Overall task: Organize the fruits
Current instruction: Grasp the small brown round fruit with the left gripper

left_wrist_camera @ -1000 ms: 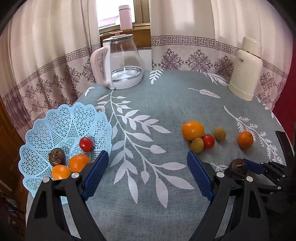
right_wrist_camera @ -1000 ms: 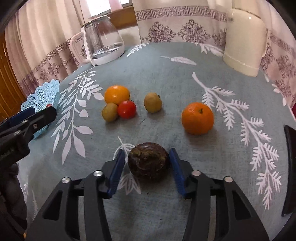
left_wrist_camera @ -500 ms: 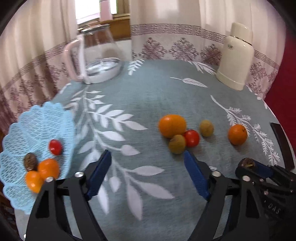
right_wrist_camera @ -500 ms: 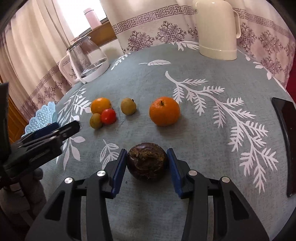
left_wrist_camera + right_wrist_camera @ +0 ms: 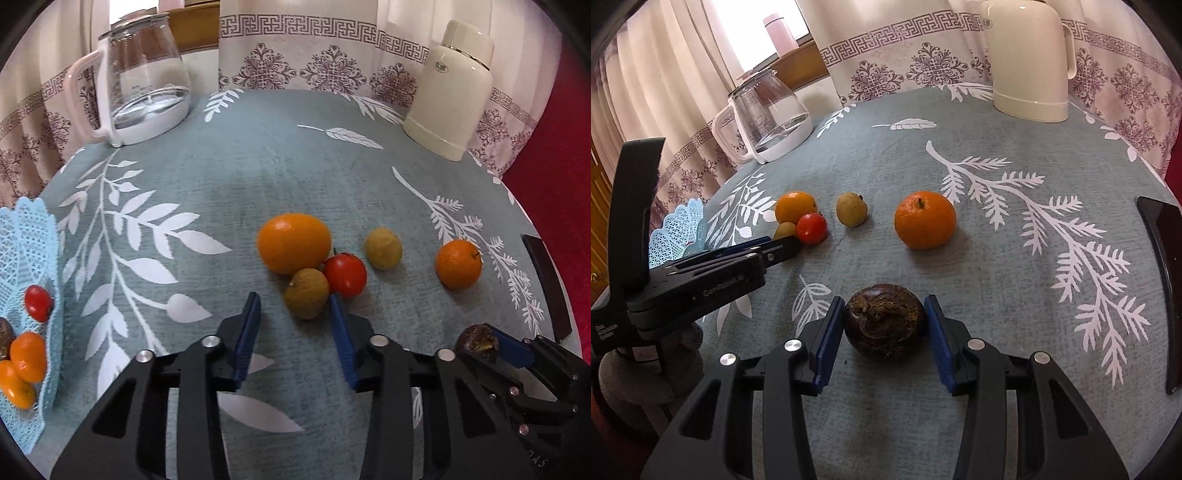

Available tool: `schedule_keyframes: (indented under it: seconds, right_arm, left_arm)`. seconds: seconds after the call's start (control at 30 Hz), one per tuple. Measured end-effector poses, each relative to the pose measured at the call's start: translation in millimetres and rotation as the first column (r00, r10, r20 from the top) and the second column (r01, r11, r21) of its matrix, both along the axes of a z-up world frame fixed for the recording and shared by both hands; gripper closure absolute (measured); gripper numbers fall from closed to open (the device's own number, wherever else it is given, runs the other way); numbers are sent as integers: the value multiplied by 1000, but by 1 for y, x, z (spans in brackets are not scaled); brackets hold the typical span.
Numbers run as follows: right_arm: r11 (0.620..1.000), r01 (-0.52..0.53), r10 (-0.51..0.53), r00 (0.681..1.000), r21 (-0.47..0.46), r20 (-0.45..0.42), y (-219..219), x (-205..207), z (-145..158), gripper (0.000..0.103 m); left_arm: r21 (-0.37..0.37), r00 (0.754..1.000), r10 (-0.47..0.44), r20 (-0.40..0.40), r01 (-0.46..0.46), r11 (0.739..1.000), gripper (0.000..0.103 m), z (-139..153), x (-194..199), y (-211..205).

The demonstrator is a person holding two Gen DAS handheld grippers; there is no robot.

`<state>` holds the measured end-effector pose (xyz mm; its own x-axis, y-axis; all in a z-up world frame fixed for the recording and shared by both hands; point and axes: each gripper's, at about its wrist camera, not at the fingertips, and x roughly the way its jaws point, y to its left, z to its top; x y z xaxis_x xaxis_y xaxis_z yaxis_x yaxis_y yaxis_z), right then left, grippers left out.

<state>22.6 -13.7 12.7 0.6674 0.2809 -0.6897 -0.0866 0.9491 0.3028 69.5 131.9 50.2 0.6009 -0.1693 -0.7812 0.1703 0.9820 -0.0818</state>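
left gripper [image 5: 295, 325] stands with jaws apart, the brownish-green fruit [image 5: 306, 292] dead ahead, just beyond its fingertips and touching the tomato [image 5: 345, 274]. right gripper [image 5: 884, 325] is clamped on a dark water chestnut [image 5: 884, 320]. the blue basket [image 5: 27, 236] lies far left, so the left gripper is nearer it.

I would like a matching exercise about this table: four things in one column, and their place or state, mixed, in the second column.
1. dark brown fruit
2. red tomato
3. blue basket
4. cream flask

a. far right of the table
b. left table edge, holding fruit
c. between the right tool's pads
d. touching the large orange

Pairs: 1-c, 2-d, 3-b, 4-a
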Motion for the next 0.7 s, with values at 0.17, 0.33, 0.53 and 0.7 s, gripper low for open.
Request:
schedule_keyframes:
  seconds: [0.17, 0.33, 0.53, 0.7]
  right_arm:
    - [1000, 1, -1, 1000, 0, 0, 0, 0, 0, 58]
    - [1000, -1, 1, 1000, 3, 7, 0, -1, 1, 58]
    - [1000, -3, 3, 999, 7, 33, 0, -4, 4, 58]
    - [1000, -5, 4, 998, 20, 60, -2, -7, 7, 58]
  left_arm:
    - [-21, 1000, -19, 7, 19, 1000, 78, 0, -1, -1]
    - [-31, 1000, -1, 14, 1, 1000, 78, 4, -10, 3]
    - [-23, 999, 29, 38, -29, 999, 78, 15, -27, 11]
    - [-11, 995, 67, 75, -66, 998, 78, 29, -42, 22]
